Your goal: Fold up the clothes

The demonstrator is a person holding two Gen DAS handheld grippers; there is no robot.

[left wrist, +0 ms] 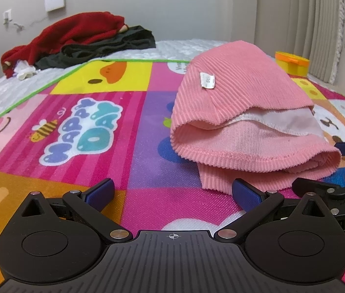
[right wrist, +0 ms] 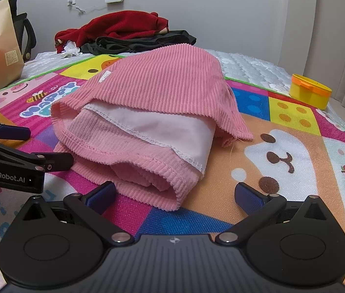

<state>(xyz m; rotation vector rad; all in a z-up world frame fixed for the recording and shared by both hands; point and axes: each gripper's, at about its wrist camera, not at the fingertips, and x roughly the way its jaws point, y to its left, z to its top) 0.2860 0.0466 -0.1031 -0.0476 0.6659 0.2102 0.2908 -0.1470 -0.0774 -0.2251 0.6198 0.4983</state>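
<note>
Left wrist view: the left gripper (left wrist: pixel 172 193) hovers with fingers spread wide and empty, low over the play mat (left wrist: pixel 79 122) on the bed. The pink garment (left wrist: pixel 241 112) lies bunched just ahead to the right, white lining showing, its near edge by the right finger.

Right wrist view: the right gripper (right wrist: pixel 175 194) is also spread and empty, the garment (right wrist: pixel 153 112) touching or just above its left finger. The fold looks loose; a grab that catches one layer only could drag it open. More clothes (right wrist: pixel 123 34) wait behind.
</note>
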